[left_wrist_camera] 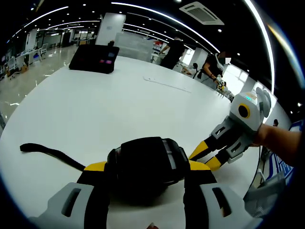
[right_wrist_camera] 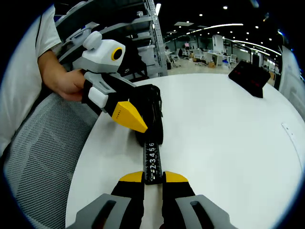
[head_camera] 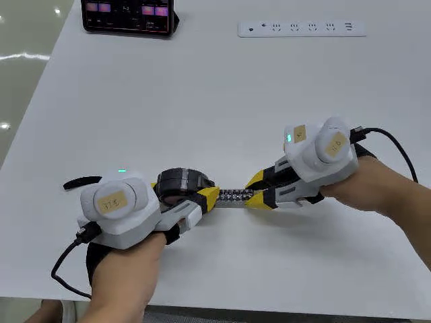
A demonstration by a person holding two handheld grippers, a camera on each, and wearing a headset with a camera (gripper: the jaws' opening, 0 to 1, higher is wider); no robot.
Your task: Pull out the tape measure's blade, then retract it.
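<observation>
A black tape measure (head_camera: 180, 184) lies on the white table (head_camera: 202, 101). My left gripper (head_camera: 205, 198) is shut on its case (left_wrist_camera: 145, 167), one yellow-tipped finger on each side. A short length of black blade (head_camera: 232, 197) with white numbers runs right from the case. My right gripper (head_camera: 256, 192) is shut on the blade's end (right_wrist_camera: 151, 164), a few centimetres from the case (right_wrist_camera: 150, 112). The tape's black wrist strap (left_wrist_camera: 45, 152) trails off to the left on the table.
A black tablet with a lit screen (head_camera: 129, 15) stands at the far edge. A white power strip (head_camera: 302, 28) lies at the far right. Cables run from both grippers. People stand in the background (left_wrist_camera: 174, 50). A mesh chair (right_wrist_camera: 43, 157) sits by the near table edge.
</observation>
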